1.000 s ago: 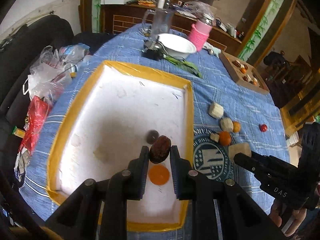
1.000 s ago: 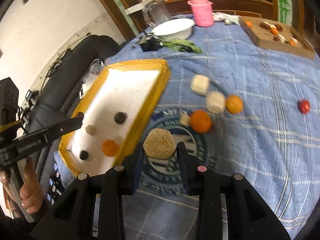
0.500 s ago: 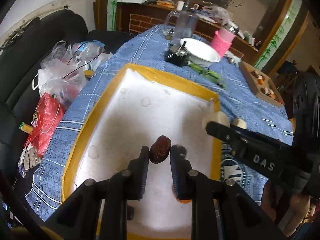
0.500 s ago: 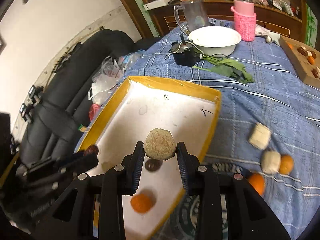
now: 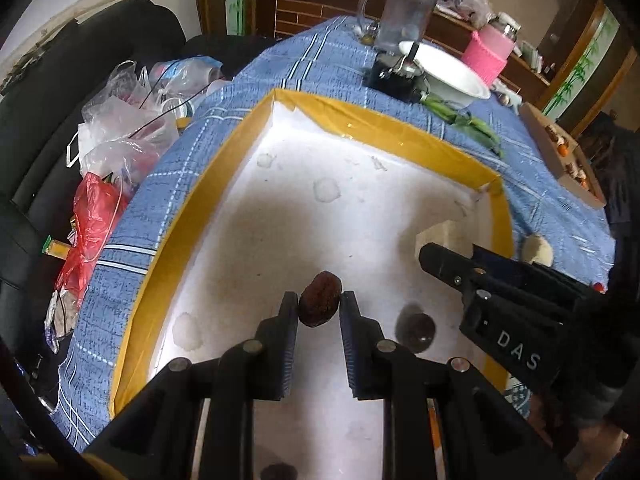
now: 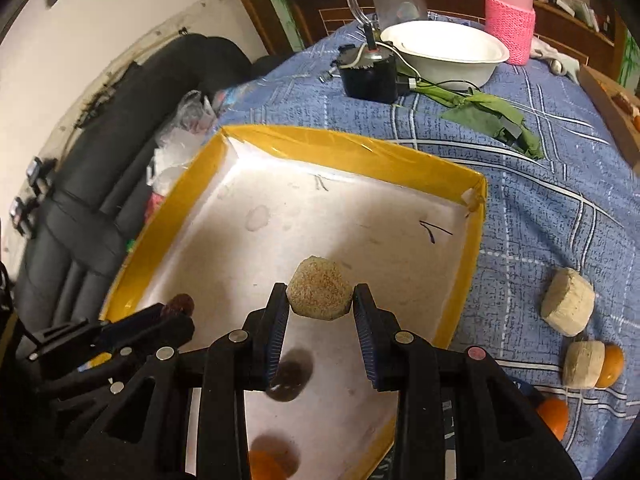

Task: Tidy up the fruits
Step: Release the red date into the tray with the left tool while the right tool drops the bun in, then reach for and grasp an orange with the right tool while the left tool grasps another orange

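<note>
A white tray with a yellow rim [image 5: 200, 216] [image 6: 352, 148] lies on the blue checked tablecloth. My left gripper [image 5: 320, 306] is shut on a dark brown date [image 5: 320, 304] and holds it above the tray's middle. My right gripper [image 6: 320, 296] is shut on a tan hexagonal cake [image 6: 320, 294] above the tray's right half; it also shows in the left wrist view [image 5: 500, 292]. A dark round fruit [image 5: 416, 328] [image 6: 290, 376] and an orange fruit [image 6: 266, 464] lie on the tray floor.
Right of the tray lie two pale cakes [image 6: 566, 306] [image 6: 582, 364] and oranges [image 6: 612, 364] [image 6: 554, 416]. At the far end stand a white bowl [image 6: 444, 54], black box [image 6: 370, 76], green leaves [image 6: 492, 118], glass jug [image 5: 404, 20], pink jar [image 6: 510, 30]. Plastic bags [image 5: 116, 148] lie off the left edge.
Both grippers have moved farther in over the tray with their loads. The right gripper with the cake has come closer to the left one.
</note>
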`<state>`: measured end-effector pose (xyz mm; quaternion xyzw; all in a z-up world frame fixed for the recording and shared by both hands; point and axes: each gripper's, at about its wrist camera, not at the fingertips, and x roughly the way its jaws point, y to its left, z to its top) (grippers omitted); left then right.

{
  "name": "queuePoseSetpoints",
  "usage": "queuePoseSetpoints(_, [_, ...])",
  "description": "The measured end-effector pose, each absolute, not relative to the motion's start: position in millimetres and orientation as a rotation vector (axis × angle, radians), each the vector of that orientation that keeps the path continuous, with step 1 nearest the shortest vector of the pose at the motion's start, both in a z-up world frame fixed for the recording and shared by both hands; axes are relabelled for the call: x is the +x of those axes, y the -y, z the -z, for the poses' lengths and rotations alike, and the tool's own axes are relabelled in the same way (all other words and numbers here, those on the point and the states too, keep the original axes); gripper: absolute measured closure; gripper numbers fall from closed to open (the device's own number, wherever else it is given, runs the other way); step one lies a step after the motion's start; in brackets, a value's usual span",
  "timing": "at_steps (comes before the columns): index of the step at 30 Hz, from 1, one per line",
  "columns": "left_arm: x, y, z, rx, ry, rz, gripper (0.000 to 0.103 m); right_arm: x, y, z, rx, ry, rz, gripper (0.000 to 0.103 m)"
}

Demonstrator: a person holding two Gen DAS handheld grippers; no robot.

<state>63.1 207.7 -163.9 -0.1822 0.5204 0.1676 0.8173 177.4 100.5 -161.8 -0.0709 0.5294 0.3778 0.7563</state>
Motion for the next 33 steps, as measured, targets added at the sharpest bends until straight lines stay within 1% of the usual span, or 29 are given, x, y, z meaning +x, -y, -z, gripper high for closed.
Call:
queuePoseSetpoints(5, [65, -207, 170, -0.367, -1.119, -0.37, 0.08, 173, -107, 169, -0.222, -1.144, -0.802, 0.071])
queuePoseSetpoints(16, [67, -209, 179, -0.38, -1.14, -0.375, 0.079, 175, -113, 171, -0.228, -1.147, -0.805, 0.071])
queuePoseSetpoints(17, [66, -209, 180, -0.386, -1.144, -0.374, 0.079, 175, -112, 171, -0.219, -1.151, -0.808, 0.07])
queuePoseSetpoints(19, [64, -210, 177, -0.397, -1.137, -0.371, 0.078, 177, -108, 168, -0.163, -1.169, -0.841, 0.064])
queuePoseSetpoints(20, [62, -209, 174, -0.396, -1.129, -0.37, 0.076, 179, -106, 165, -0.13, -1.174, -0.858, 0.059])
queuePoseSetpoints(21, [59, -208, 171, -0.396, -1.12, -0.37, 0.069, 181, -101, 162, -0.095, -1.176, -0.876, 0.055])
queuePoseSetpoints(22, [56, -206, 167, -0.394, -1.106, -0.37, 0.064, 184, -96, 158, -0.05, -1.178, -0.895, 0.054])
queuePoseSetpoints(23, [53, -205, 163, -0.389, -1.093, -0.372, 0.057, 186, -92, 155, -0.028, -1.18, -0.903, 0.053])
queuePoseSetpoints(24, [51, -203, 159, -0.381, -1.081, -0.374, 0.055, 188, -88, 152, -0.005, -1.181, -0.908, 0.053])
queuePoseSetpoints(28, [41, -185, 143, -0.362, -1.045, -0.355, 0.054, 194, -72, 142, 0.049, -1.186, -0.901, 0.052])
queuePoseSetpoints(30, [38, -174, 138, -0.351, -1.036, -0.328, 0.049, 195, -63, 134, 0.067, -1.183, -0.897, 0.052])
queuePoseSetpoints(33, [33, -151, 130, -0.329, -1.025, -0.273, 0.048, 196, -43, 121, 0.079, -1.175, -0.897, 0.052])
